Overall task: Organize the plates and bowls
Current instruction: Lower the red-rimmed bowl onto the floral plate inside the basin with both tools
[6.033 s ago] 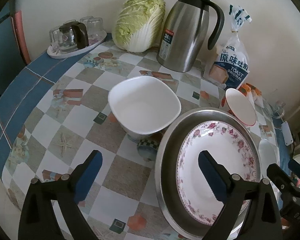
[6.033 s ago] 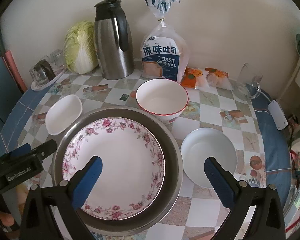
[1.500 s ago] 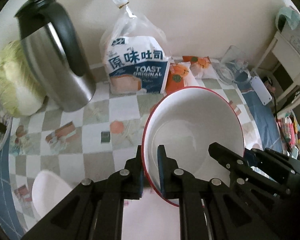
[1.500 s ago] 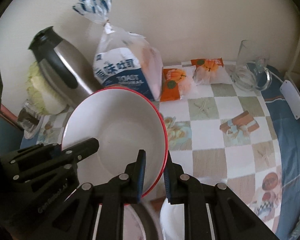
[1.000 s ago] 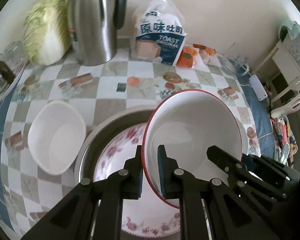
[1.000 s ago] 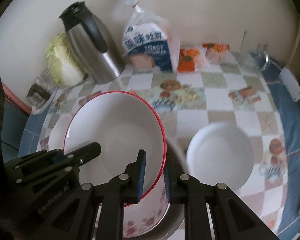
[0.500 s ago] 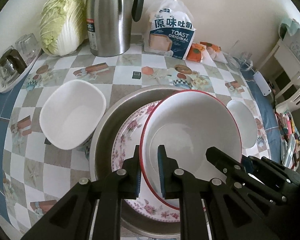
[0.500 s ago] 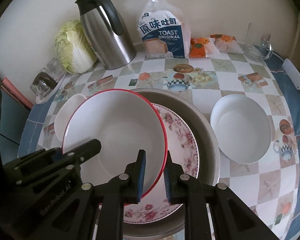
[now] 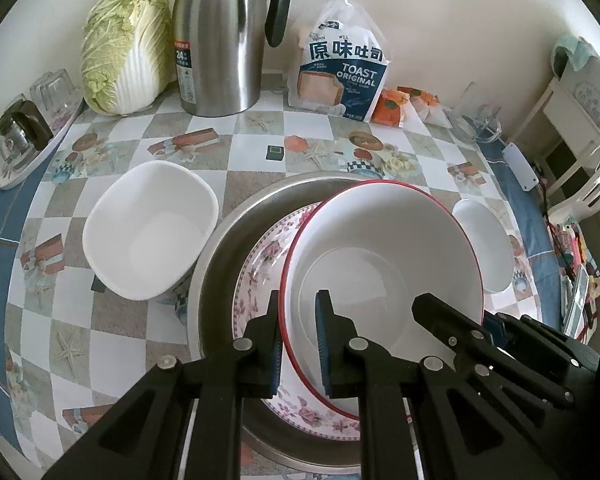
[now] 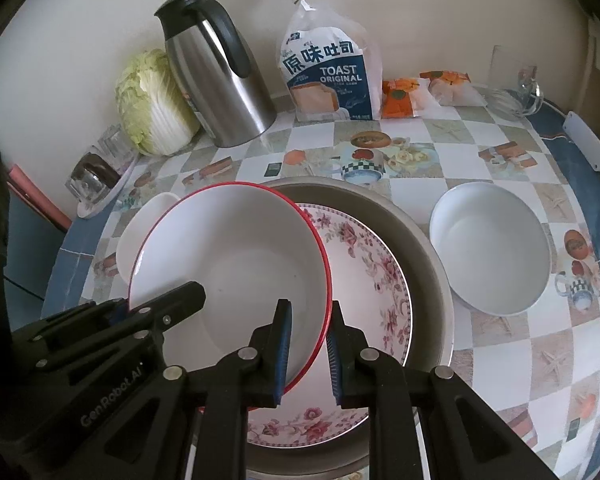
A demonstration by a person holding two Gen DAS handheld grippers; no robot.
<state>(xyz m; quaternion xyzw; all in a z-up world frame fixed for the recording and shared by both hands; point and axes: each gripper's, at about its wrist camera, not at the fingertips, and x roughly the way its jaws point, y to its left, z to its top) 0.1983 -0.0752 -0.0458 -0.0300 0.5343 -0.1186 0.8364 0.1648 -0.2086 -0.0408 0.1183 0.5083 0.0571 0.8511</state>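
From the left wrist camera, the table [image 9: 112,344] has a checked cloth with a blue band round its edge; the back is crowded by a cabbage [image 9: 126,46], a steel jug [image 9: 224,40] and a bag of toast bread [image 9: 342,74] standing against the wall; bare cloth lies open in front of them and along the near left side; a square white bowl [image 9: 150,230] sits just left of the big metal pan [image 9: 224,248], very near its rim; a small white bowl [image 9: 486,244] peeks out on the right, partly hidden; a flowered plate [image 9: 260,264] lies inside the pan; the red-rimmed bowl [image 9: 384,256] is over the plate, tipped a bit; whether it touches the plate I cannot tell; the left gripper [image 9: 298,342] is pinched tight on the bowl's near left rim, one pad outside and one inside.

From the right wrist camera, the round white bowl [image 10: 490,248] sits alone on the cloth just right of the pan [image 10: 424,256], with open cloth past it out to the blue edge; a tray of glasses [image 10: 98,172] sits at the far left edge; the red-rimmed bowl [image 10: 236,256] covers the left part of the flowered plate [image 10: 374,276]; the right gripper [image 10: 308,354] is squeezed on the bowl's near right rim, with the rim between its blue pads; the left gripper [image 10: 132,316] reaches in from the left and holds the other side.
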